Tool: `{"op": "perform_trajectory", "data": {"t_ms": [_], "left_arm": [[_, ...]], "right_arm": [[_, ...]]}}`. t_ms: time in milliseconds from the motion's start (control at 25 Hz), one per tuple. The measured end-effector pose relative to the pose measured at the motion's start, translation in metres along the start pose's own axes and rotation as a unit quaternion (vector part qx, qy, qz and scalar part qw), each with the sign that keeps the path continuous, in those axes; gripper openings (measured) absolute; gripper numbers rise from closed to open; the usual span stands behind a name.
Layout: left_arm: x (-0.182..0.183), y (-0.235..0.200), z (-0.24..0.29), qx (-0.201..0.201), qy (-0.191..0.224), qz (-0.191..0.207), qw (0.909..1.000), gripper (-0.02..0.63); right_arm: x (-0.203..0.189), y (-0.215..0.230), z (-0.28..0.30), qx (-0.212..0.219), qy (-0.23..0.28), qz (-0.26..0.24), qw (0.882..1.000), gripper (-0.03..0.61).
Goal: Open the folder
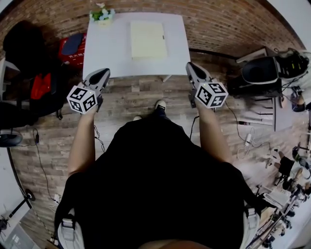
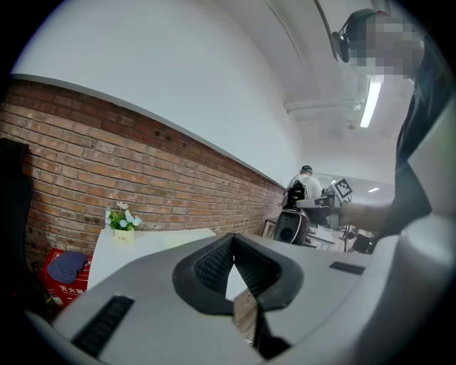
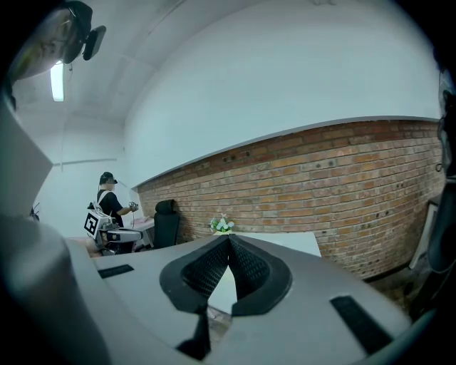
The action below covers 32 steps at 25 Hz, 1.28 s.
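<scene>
Holds left gripper [image 1: 104, 72] at the near-left corner of table [image 1: 112, 53], jaws pressed together tip to tip in the left gripper view [image 2: 231, 239], gripping nothing. Holds right gripper [image 1: 190, 65] at the near-right corner, likewise closed and empty in its own view [image 3: 229, 239]. Faces folder [image 1: 148, 40] lying flat and closed on the tabletop, slightly right of centre and toward the far edge, ahead of and between the two grippers, well apart from both, touched by neither. Leaves flowers [image 1: 102, 14] at the far-left corner, against brick wall [image 1: 223, 24], apart from the folder.
</scene>
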<state>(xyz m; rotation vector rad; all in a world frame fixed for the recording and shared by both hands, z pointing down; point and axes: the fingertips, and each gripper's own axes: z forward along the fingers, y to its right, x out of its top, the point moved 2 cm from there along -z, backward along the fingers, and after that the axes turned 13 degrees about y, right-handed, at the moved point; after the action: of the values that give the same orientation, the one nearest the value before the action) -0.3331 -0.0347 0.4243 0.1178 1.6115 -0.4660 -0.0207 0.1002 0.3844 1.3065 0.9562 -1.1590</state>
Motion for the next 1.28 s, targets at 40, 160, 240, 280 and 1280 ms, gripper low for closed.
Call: {"op": "perform_trajectory", "data": {"t_ms": [40,160,240,280,1280], "left_arm": [[0.000,0.000,0.002,-0.002,0.000,0.001,1.0000,0.012],[-0.001,-0.001,0.008,-0.007,-0.001,0.003,1.0000,0.012],[0.000,0.000,0.010,-0.011,-0.001,0.005,0.9999,0.012],[0.001,0.001,0.011,-0.011,-0.001,0.006,0.9999,0.012],[-0.008,-0.008,0.092,0.018,-0.030,0.016,0.9993,0.012]], "right_arm": [[-0.001,0.001,0.000,-0.001,0.000,0.000,1.000,0.024],[-0.003,0.005,-0.001,-0.004,-0.001,0.002,1.000,0.023],[-0.002,0.008,-0.002,-0.008,0.000,0.003,1.000,0.025],[-0.001,0.009,-0.002,-0.008,0.001,0.004,1.000,0.025],[-0.002,0.094,0.049,0.025,-0.016,0.028,0.999,0.025]]}}
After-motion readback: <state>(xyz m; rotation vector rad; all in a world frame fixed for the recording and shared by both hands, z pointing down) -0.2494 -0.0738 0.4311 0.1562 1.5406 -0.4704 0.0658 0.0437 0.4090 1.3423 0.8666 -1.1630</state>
